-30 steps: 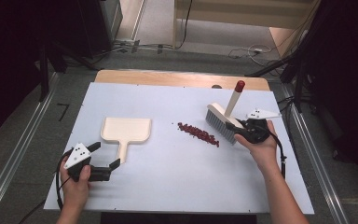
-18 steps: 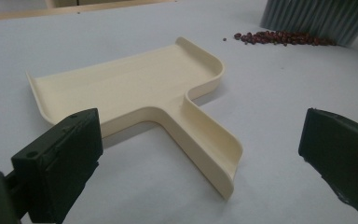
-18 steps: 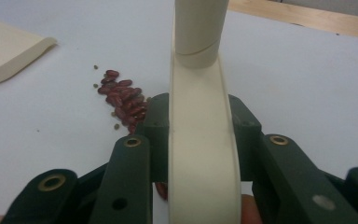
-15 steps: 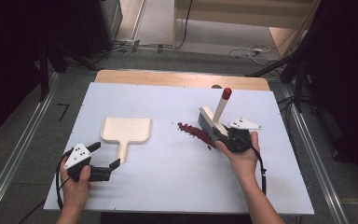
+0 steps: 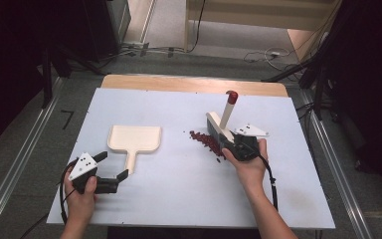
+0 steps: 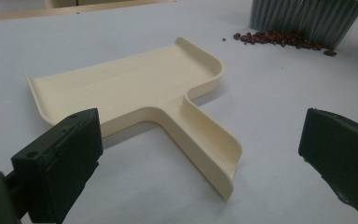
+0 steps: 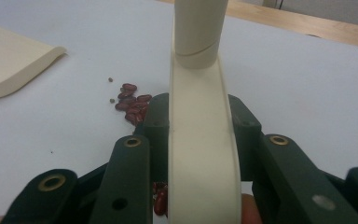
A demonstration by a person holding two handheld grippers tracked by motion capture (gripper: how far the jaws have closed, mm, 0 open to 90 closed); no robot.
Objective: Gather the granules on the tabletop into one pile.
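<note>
- Brush point(image 5: 218, 130) is what our right claw point(image 5: 235, 144) has its jaws clamped on: in the right gripper view the two dark jaws press against either side of the cream back point(image 7: 204, 158) of the brush, and the red-tipped handle point(image 5: 228, 107) rises steeply up and away beyond the claw.
- Bench point(image 5: 179, 199), the largest thing before us, is a pale sheet spreading out under both claws, with a wooden edge point(image 5: 194, 83) on the far side, well beyond them.
- Dustpan point(image 5: 134, 140), cream-coloured, lies flat just ahead of our left claw point(image 5: 113, 169); its handle point(image 6: 209, 147) points back into the gap between the jaws, touching neither.
- Our left claw stands wide open and grips nothing; in the left gripper view its two black jaws sit far apart at the bottom corners, low over the bench.
- Grey bristles point(image 6: 303, 18) of the brush meet the bench just below and ahead of our right claw, well beyond the left one.
- Red beans point(image 5: 206, 142) lie in a small heap right against those bristles, on the side of our right claw that faces the dustpan; a few show between the jaws point(image 7: 161, 200), under the brush.
- Two loose specks point(image 7: 111, 89) sit a little farther from the right claw, just beside the heap.
</note>
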